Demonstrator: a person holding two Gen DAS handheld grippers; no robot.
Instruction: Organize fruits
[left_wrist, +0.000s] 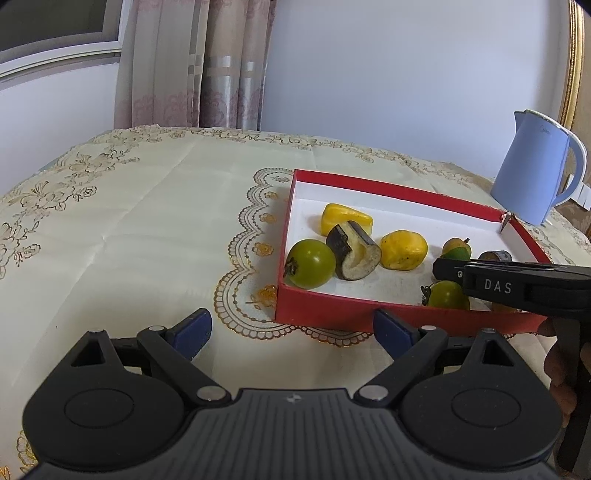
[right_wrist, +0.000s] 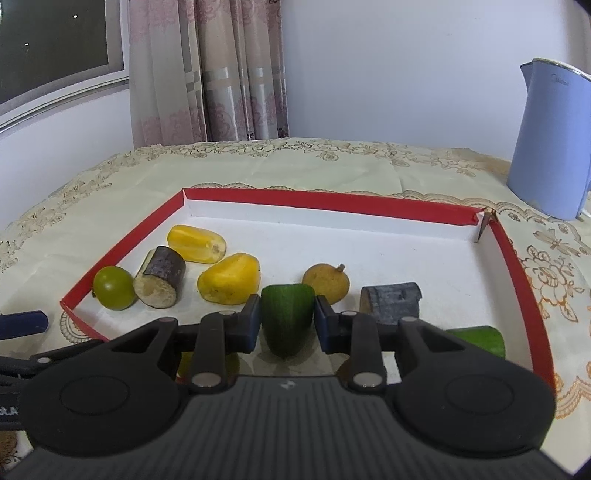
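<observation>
Desk (left_wrist: 129, 221) under a cream cloth carries the red box (right_wrist: 303, 197), which corrals all the fruit so nothing rolls off. Right claw (right_wrist: 287, 320) is closed snug on the green cucumber chunk (right_wrist: 288, 317), low inside the box near its front edge (placing or lifting, can't tell). Left claw (left_wrist: 291, 332) gapes wide, empty, parked outside the box's near corner, probably to stay clear.

A home dining room: a table under an embroidered cream tablecloth (left_wrist: 147, 206), floral curtains (right_wrist: 207, 74) beside a window (right_wrist: 55, 44), and a blue electric kettle (right_wrist: 546, 147) near the table's far right corner.
</observation>
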